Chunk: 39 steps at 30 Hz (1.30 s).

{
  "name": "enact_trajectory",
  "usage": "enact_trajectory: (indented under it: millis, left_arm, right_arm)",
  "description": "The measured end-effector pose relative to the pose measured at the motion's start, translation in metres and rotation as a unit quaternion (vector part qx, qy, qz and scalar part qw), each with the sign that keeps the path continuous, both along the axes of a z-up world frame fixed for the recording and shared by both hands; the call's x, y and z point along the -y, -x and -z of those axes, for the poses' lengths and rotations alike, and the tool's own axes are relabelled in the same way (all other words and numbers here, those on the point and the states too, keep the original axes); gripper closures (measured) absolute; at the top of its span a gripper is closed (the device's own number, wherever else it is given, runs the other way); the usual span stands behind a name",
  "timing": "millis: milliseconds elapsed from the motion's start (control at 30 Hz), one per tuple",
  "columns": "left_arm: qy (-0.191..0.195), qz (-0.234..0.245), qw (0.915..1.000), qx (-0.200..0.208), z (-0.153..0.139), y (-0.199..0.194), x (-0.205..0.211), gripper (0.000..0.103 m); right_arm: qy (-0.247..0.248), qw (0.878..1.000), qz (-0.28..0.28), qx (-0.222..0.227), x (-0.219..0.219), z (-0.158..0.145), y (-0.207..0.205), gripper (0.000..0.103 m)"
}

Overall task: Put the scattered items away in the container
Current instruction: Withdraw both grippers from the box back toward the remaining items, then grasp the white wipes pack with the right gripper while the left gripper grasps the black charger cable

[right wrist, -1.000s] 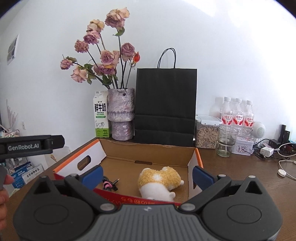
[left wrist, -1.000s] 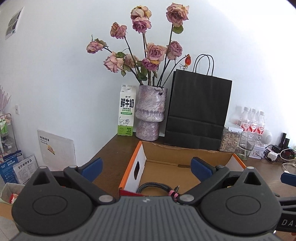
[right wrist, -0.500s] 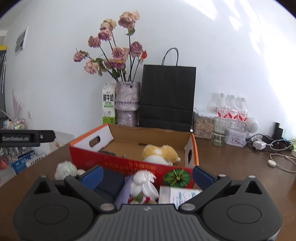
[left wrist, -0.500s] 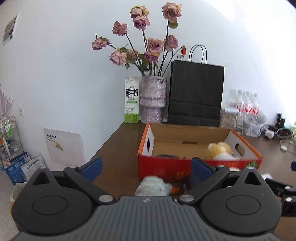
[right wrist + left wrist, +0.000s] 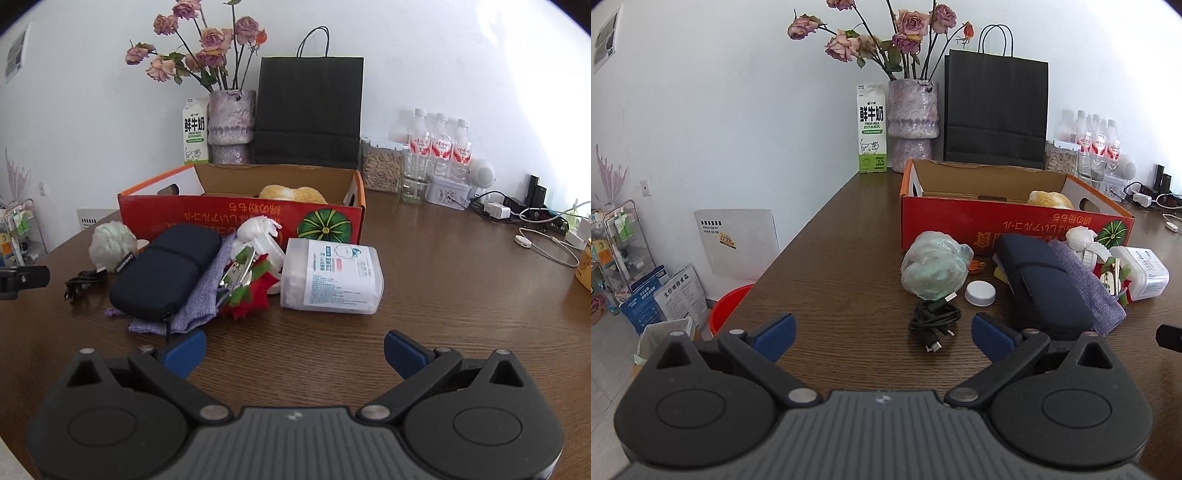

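Note:
The red cardboard box (image 5: 997, 225) (image 5: 207, 218) stands open on the brown table, with a yellow plush toy (image 5: 1049, 199) (image 5: 291, 194) inside. In front of it lie a bagged green bundle (image 5: 936, 269) (image 5: 110, 245), a black cable (image 5: 934, 321) (image 5: 79, 282), a white cap (image 5: 980, 292), a dark blue case (image 5: 1041, 284) (image 5: 166, 269), a purple cloth pouch (image 5: 1089, 288) (image 5: 201, 299), a red and green decoration (image 5: 247, 284) and a clear wipes pack (image 5: 1141, 269) (image 5: 332, 280). My left gripper (image 5: 882, 332) is open, just short of the cable. My right gripper (image 5: 295, 350) is open, short of the wipes pack.
Along the back wall stand a milk carton (image 5: 871, 127), a vase of dried roses (image 5: 912, 122), a black paper bag (image 5: 995, 110) and water bottles (image 5: 439, 144). Chargers and cables (image 5: 532, 221) lie at the far right. The table's left edge (image 5: 783, 254) drops to a red bin (image 5: 727, 306).
Both grippers have pulled back from over the box towards the near side of the table and lowered. The scattered items in front of the box have come into view.

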<state>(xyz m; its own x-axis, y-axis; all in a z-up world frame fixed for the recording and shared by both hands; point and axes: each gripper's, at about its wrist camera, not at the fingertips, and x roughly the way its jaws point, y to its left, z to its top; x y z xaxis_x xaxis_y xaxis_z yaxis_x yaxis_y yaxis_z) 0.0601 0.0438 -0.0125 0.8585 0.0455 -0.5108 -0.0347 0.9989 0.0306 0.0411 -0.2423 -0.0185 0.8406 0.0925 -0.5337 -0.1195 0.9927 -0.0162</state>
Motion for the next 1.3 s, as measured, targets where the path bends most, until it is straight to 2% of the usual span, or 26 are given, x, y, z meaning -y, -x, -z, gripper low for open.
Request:
enact_trajectory:
  millis: [467,967,1300]
  left_arm:
    - [-0.002,0.011,0.9996,-0.025,0.012,-0.023,0.005,0.000]
    - [-0.009,0.007,0.9992,-0.039,0.020,-0.050,0.009,0.000]
    - [-0.009,0.016,0.9978,-0.064,0.027,-0.073,0.013,0.003]
  right_arm:
    - [0.001,1.000,-0.024,-0.003,-0.018,0.004,-0.011,0.000]
    - [0.016,0.998,0.056,0.020,0.012,-0.004,-0.060,0.001]
    - [0.009,0.997,0.077,-0.019,0.015,0.013,-0.107,0.002]
